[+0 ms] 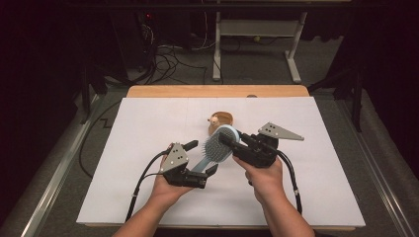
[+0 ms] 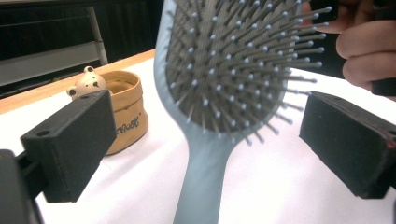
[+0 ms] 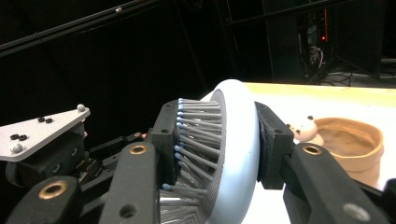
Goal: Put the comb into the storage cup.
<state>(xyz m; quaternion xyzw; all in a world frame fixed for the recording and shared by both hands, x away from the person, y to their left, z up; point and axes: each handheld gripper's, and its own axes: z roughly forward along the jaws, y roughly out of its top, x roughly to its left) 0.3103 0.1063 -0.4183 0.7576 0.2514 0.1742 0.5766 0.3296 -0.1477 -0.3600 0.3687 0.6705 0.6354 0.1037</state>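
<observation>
High view: the brush (image 1: pixel 217 146), judged light and stiff, is clamped at its head by the right gripper (image 1: pixel 230 139), while the left gripper (image 1: pixel 201 157) is spread wide around the handle, the better hold.

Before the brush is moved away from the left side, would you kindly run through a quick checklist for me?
1. Right hand-held gripper clamped on the hairbrush head: ok, pads press bristle side and back.
2. Left hand-held gripper released: ok, jaws stand wide apart, either side of the handle, touching nothing.
3. Handle free to lift out: ok by the left gripper view.
4. Tan pouch with the bear figure standing apart from the brush: ok.
5. Grip firm enough not to slip on the bristles: cannot tell.
</observation>
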